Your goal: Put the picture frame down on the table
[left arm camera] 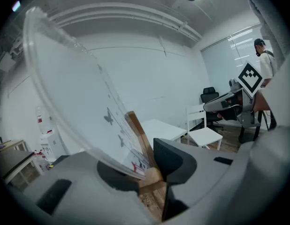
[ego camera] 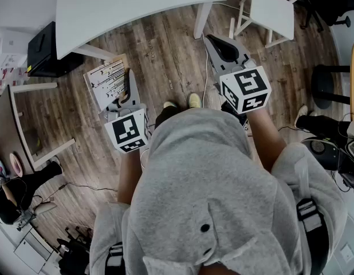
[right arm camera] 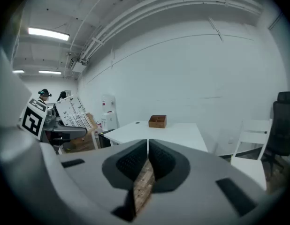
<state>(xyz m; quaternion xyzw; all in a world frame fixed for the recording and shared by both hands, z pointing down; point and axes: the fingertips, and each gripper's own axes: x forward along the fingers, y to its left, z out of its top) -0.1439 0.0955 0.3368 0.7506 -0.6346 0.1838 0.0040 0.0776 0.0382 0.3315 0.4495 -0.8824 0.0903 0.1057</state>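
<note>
Left gripper (ego camera: pixel 131 86) is clamped on the picture frame's (ego camera: pixel 105 79) lower wooden edge, mid-air, well short of the table (ego camera: pixel 137 4). It looks light and stiff with a slick clear front (probably breakable), so that wood edge seems the safest place to hold. Right gripper (ego camera: pixel 216 43) is pinched together, empty.

White table (right arm camera: pixel 169 133) (near the wall), 1 wooden box (right arm camera: pixel 157 121) on it
</note>
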